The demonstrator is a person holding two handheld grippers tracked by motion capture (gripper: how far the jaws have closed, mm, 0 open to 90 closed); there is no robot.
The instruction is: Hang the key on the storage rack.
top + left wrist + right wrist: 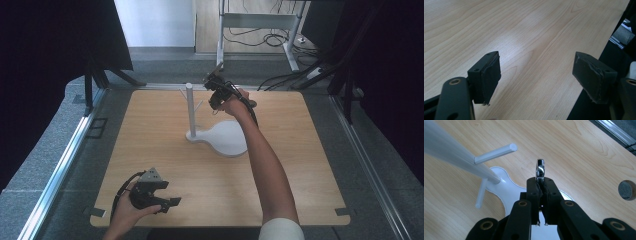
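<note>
1. A wooden tabletop [165,145] carries a white peg stand [190,111]: an upright post with short side pegs on a flat white base.
2. The right claw [540,185] is closed on a shiny metal ring [540,170], which sticks up edge-on between its pads.
3. In the high view the right claw [216,90] is raised just beside the top of the post, near one peg.
4. The left claw [167,200] is open with nothing between its pads, low over the tabletop's near left edge, well apart from the stand.
</note>
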